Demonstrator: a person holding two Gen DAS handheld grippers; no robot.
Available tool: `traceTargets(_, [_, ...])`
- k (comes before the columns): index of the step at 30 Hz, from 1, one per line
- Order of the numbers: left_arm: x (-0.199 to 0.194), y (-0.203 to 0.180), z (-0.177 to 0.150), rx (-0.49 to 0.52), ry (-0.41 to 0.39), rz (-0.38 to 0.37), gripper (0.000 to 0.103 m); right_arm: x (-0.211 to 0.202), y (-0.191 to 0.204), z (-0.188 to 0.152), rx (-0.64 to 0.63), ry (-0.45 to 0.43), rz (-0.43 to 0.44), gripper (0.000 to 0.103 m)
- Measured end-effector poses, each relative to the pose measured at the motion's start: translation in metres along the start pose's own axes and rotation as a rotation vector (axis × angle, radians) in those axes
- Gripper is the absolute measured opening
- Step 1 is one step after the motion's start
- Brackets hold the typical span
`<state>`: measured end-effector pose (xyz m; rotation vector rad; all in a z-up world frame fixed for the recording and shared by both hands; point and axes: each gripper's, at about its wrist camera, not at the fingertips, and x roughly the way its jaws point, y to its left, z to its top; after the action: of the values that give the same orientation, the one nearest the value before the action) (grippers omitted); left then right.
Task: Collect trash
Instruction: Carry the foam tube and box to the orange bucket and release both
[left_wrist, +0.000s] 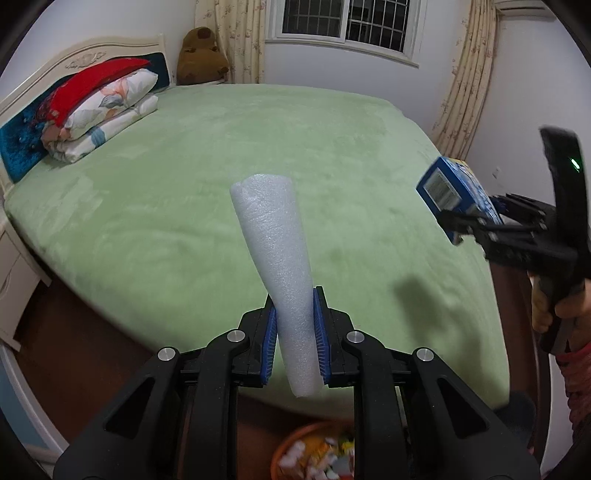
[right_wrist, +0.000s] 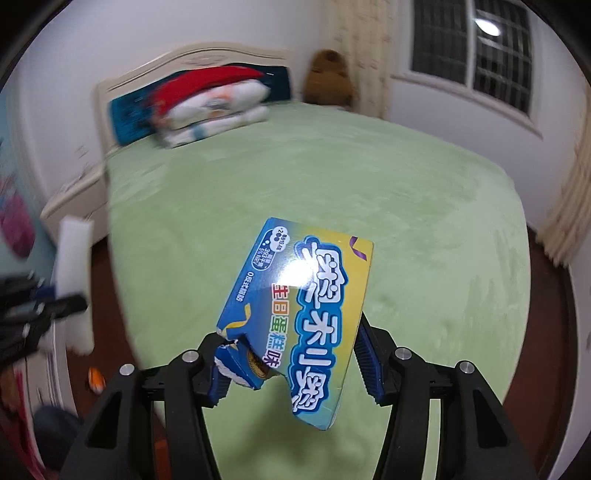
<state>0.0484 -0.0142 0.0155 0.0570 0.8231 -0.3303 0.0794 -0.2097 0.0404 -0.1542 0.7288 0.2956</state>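
My left gripper (left_wrist: 294, 332) is shut on a white foam roll (left_wrist: 275, 254) and holds it upright above the near edge of the green bed (left_wrist: 184, 177). My right gripper (right_wrist: 291, 360) is shut on a torn blue and yellow snack box (right_wrist: 306, 295), held above the bed. The box (left_wrist: 452, 195) and the right gripper (left_wrist: 476, 225) also show at the right of the left wrist view. The foam roll (right_wrist: 74, 273) and the left gripper (right_wrist: 55, 299) show blurred at the left of the right wrist view. An orange bin (left_wrist: 314, 454) holding mixed scraps stands on the floor below my left gripper.
Folded bedding with a red pillow (left_wrist: 96, 107) lies by the headboard (left_wrist: 74, 59). A brown plush toy (left_wrist: 201, 55) sits in the far corner. A white nightstand (left_wrist: 14, 280) stands at the left. Curtains (left_wrist: 465, 92) hang by the window. A small orange object (right_wrist: 95, 378) lies on the wood floor.
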Motion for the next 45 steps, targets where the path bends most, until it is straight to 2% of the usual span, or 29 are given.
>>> traceTargets(5, [-0.023, 0.001, -0.057, -0.042, 0.030, -0.024, 0.018, -0.035, 0.049, -0.064, -0.062, 0.028, 0.087, 0.055])
traceTargets(10, [-0.029, 0.002, -0.115, -0.076, 0.097, -0.035, 0.018, -0.046, 0.082, -0.119, -0.061, 0.109, 0.171, 0.055])
traceTargets(16, [0.009, 0.009, -0.179, -0.156, 0.256, -0.067, 0.018, -0.021, 0.115, -0.192, -0.018, 0.287, 0.234, 0.055])
traceTargets(20, [0.043, 0.008, -0.212, -0.218, 0.351, -0.100, 0.018, 0.009, 0.126, -0.230, 0.029, 0.388, 0.231, 0.055])
traceTargets(27, [0.098, -0.002, -0.252, -0.291, 0.487, -0.137, 0.018, 0.058, 0.132, -0.269, 0.078, 0.536, 0.193, 0.055])
traceTargets(30, [0.120, -0.006, -0.262, -0.311, 0.547, -0.142, 0.018, 0.080, 0.137, -0.272, 0.082, 0.586, 0.177, 0.055])
traceTargets(34, [0.142, -0.005, -0.271, -0.315, 0.609, -0.119, 0.018, 0.094, 0.141, -0.279, 0.070, 0.620, 0.156, 0.055])
traceTargets(39, [0.151, -0.008, -0.280, -0.311, 0.637, -0.106, 0.019, 0.105, 0.154, -0.282, 0.048, 0.641, 0.144, 0.057])
traceTargets(41, [0.149, -0.005, -0.282, -0.311, 0.635, -0.072, 0.023, 0.107, 0.159, -0.283, 0.029, 0.646, 0.137, 0.059])
traceTargets(42, [0.151, -0.002, -0.282, -0.319, 0.638, -0.047, 0.033, 0.107, 0.168, -0.281, 0.023, 0.646, 0.131, 0.069])
traceTargets(43, [0.152, 0.002, -0.283, -0.332, 0.644, -0.034, 0.052, 0.111, 0.173, -0.280, 0.019, 0.643, 0.120, 0.076])
traceTargets(44, [0.153, 0.005, -0.284, -0.355, 0.649, -0.023, 0.059, 0.110, 0.175, -0.280, 0.013, 0.634, 0.106, 0.085])
traceTargets(45, [0.154, 0.008, -0.284, -0.373, 0.650, -0.013, 0.062, 0.110, 0.176, -0.280, 0.008, 0.631, 0.104, 0.085])
